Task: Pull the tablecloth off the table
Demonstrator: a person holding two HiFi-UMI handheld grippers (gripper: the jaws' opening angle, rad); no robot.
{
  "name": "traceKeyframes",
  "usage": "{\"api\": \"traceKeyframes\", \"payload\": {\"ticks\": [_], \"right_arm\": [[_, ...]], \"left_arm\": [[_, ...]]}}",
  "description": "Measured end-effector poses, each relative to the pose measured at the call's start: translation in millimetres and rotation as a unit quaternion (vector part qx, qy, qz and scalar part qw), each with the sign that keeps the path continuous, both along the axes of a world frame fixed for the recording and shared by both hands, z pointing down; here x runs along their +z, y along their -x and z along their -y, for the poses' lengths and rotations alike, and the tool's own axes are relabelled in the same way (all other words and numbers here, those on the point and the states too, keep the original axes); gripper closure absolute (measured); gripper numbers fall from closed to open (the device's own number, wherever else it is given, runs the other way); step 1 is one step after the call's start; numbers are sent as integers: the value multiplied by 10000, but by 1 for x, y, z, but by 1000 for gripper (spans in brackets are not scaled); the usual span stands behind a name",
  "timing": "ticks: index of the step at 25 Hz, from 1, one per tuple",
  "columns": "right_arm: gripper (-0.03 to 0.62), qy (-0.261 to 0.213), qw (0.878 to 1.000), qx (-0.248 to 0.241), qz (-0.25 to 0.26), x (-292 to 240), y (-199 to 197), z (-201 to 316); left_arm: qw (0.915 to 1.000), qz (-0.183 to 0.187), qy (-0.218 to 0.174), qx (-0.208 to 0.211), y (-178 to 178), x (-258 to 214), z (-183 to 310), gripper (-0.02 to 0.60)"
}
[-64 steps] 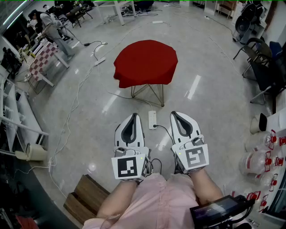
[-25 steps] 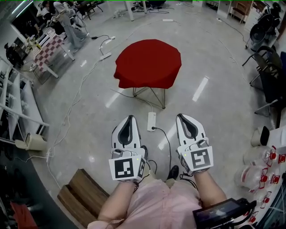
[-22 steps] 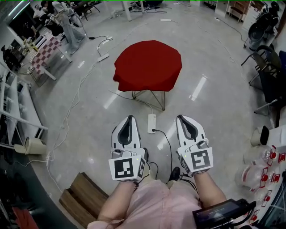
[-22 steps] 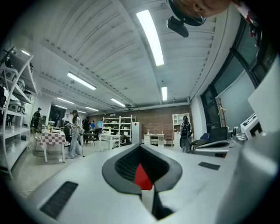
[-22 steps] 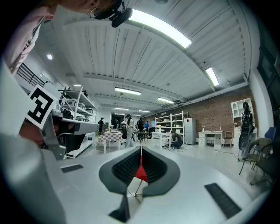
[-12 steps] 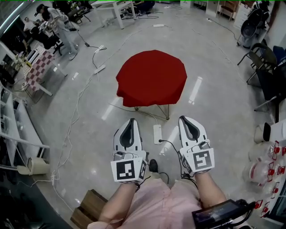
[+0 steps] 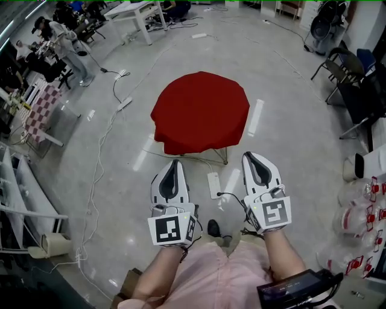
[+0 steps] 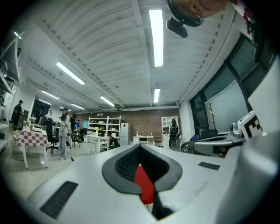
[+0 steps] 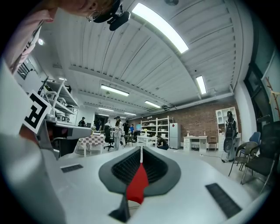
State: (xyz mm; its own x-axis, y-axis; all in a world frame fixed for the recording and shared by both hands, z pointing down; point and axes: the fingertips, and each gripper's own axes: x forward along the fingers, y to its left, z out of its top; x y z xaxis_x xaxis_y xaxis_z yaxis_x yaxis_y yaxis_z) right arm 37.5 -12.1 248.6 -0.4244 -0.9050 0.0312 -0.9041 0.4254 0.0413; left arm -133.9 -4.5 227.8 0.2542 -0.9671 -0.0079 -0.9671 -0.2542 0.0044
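A red tablecloth (image 7: 200, 111) drapes over a small round table standing on thin metal legs (image 7: 224, 156) in the middle of the floor. My left gripper (image 7: 174, 162) and right gripper (image 7: 252, 156) are held side by side, pointing level toward it, just short of its near hem and touching nothing. Both are shut and hold nothing. In the left gripper view the left gripper (image 8: 140, 146) shows a sliver of the red tablecloth (image 8: 144, 187) past its closed jaws. The right gripper (image 9: 141, 151) likewise frames the red tablecloth (image 9: 137, 186) in the right gripper view.
A white power strip (image 7: 213, 184) and cables (image 7: 99, 151) lie on the floor between me and the table. Dark chairs (image 7: 344, 78) stand at the right, bottles (image 7: 356, 211) at the lower right. A checkered table (image 7: 37, 113), white desks (image 7: 136, 12) and people are at the back left.
The person has walked forward: the red-covered table has come nearer to both grippers, and the power strip now lies between them. Both grippers stay shut and side by side.
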Motion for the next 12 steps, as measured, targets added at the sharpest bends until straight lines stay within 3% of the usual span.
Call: {"api": "traceKeyframes", "payload": {"ticks": [12], "right_arm": [[574, 253, 9994, -201, -126, 39, -19, 53]], "left_arm": [[9998, 109, 101, -108, -18, 30, 50, 562]]}}
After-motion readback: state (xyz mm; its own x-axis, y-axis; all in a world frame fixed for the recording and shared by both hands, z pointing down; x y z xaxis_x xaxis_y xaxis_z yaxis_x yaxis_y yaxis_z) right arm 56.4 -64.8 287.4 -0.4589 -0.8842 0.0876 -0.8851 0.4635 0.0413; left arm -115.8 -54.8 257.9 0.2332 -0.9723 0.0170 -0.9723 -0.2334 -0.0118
